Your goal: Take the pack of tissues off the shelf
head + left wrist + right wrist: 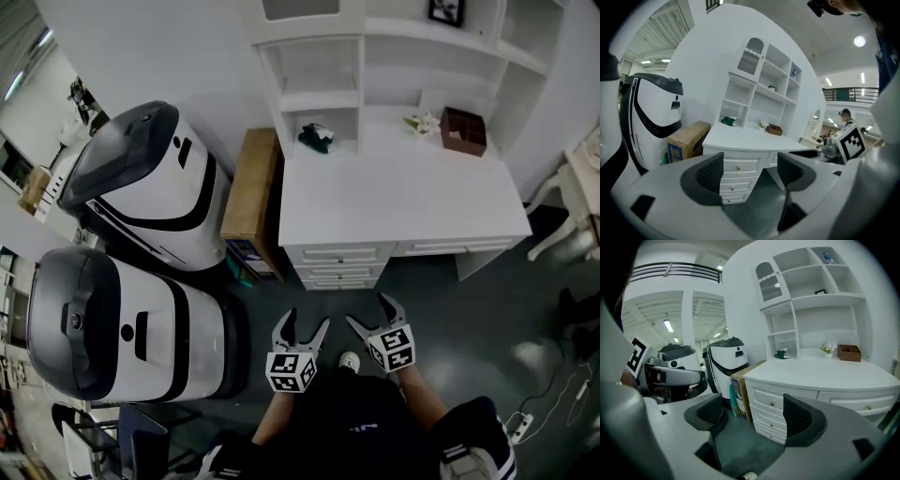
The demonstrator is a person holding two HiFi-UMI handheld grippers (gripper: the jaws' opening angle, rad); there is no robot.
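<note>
Spread left tongs (308, 319), right tongs (367, 309); tissues (316, 139) in cubby (344, 124)

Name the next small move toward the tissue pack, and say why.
Probably step forward and extend the left gripper toward the green tissue pack in the lowest cubby; it and the right gripper hang open, empty, well short of the desk.

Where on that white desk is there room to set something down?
The desk top is bare across front and middle, from the drawers' edge to the shelves. Crowded: the back, with flowers and a brown box; the low cubby holds the tissue pack.
</note>
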